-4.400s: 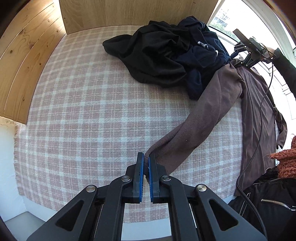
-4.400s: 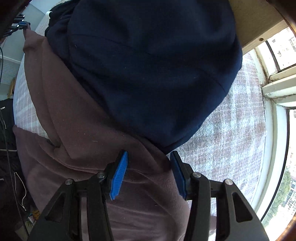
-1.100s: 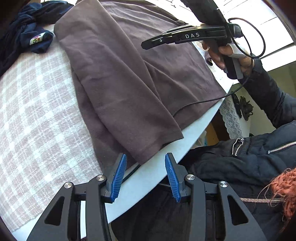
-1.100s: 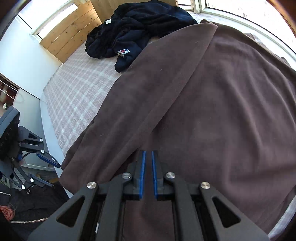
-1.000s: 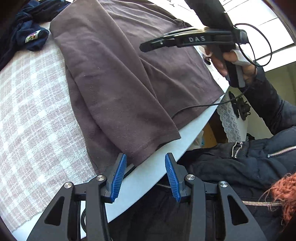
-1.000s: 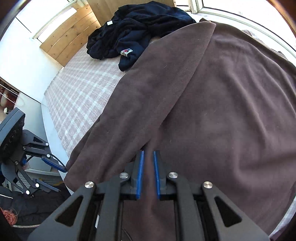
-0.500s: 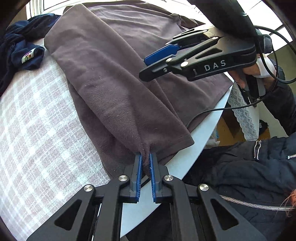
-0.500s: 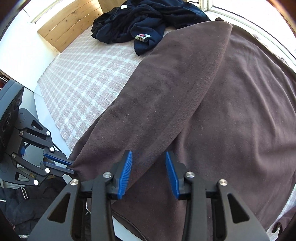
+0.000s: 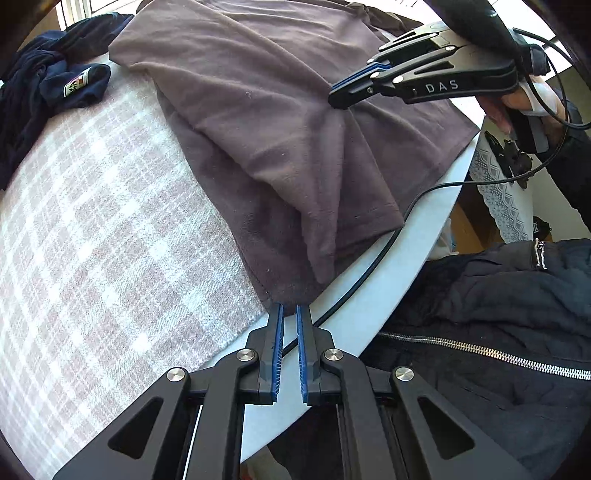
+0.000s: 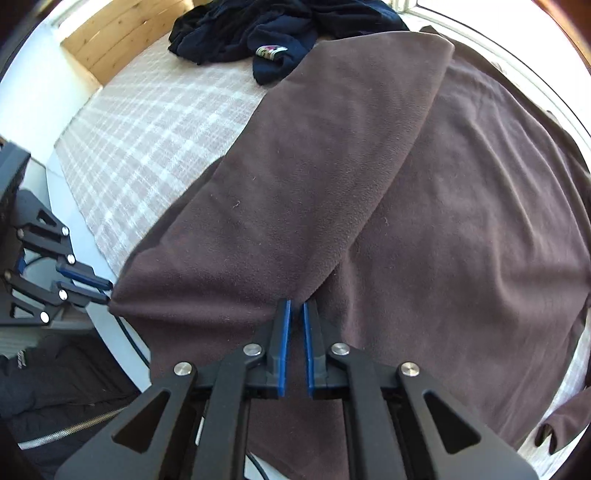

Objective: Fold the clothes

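Brown fleece top [image 9: 280,122]: hem corner pinched by left hand-held gripper [image 9: 289,314], right hand-held gripper [image 10: 296,314] nipping folded edge; lift evenly, keep taut w/o dragging.

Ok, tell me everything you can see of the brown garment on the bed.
The brown garment looks like soft fleece, spread flat over the plaid blanket at the bed's near edge. One side is folded over the body as a long panel. The left tool is shut on its bottom corner; the right tool pinches the fold's lower end. A cuffed sleeve end shows far right. Dark navy clothes touch its far end.
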{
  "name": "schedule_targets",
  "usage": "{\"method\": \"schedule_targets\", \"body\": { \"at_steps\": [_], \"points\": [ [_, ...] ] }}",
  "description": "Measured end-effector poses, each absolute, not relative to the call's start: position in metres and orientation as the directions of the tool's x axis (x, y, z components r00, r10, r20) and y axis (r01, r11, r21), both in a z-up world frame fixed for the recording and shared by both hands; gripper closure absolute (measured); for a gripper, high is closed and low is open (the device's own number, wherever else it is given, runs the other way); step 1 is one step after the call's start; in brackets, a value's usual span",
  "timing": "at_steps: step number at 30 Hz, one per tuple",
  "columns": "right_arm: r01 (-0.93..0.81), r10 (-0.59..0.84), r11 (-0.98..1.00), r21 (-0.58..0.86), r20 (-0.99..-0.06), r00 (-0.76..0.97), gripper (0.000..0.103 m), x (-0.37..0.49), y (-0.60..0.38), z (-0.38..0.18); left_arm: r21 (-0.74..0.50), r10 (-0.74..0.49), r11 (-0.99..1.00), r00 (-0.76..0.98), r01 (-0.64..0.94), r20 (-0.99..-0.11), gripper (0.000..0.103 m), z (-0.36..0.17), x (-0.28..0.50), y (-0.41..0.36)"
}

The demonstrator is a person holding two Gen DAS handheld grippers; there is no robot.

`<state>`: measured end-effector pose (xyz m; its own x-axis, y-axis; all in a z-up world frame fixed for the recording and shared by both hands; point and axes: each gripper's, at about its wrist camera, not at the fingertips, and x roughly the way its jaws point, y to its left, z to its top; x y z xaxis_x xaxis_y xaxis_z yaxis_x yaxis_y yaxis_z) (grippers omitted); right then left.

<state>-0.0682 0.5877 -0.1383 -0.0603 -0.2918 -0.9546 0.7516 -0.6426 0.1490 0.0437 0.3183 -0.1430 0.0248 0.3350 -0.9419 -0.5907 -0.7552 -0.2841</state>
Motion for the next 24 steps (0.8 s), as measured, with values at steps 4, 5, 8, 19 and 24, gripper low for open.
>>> {"method": "schedule_targets", "body": {
  "at_steps": [4,5,8,19,24],
  "points": [
    [0.77,-0.317,-0.622,0.146,-0.945,-0.077,0.082,-0.051,0.591,-0.123,-0.347,0.411,-0.753,0.013,-0.559,-0.912,0.083,-0.136,0.032,0.319],
    [0.781,-0.313,-0.606,0.153,-0.948,-0.058,0.082,-0.045,0.59,-0.123,-0.36,0.424,-0.753,0.013,-0.551,-0.906,0.081,-0.137,0.029,0.32],
    [0.796,-0.296,-0.577,0.182,-0.955,0.004,0.082,-0.027,0.584,-0.134,-0.393,0.443,-0.747,0.039,-0.537,-0.896,0.079,-0.148,0.02,0.33],
    [0.862,-0.204,-0.483,0.156,-0.977,0.063,0.082,-0.009,0.562,-0.152,-0.418,0.452,-0.777,0.046,-0.47,-0.891,0.097,-0.147,0.03,0.315],
    [0.876,-0.253,-0.458,0.15,-0.967,0.033,0.082,-0.014,0.552,-0.135,-0.442,0.458,-0.816,0.049,-0.373,-0.887,0.083,-0.156,0.026,0.296]
  ]
}}
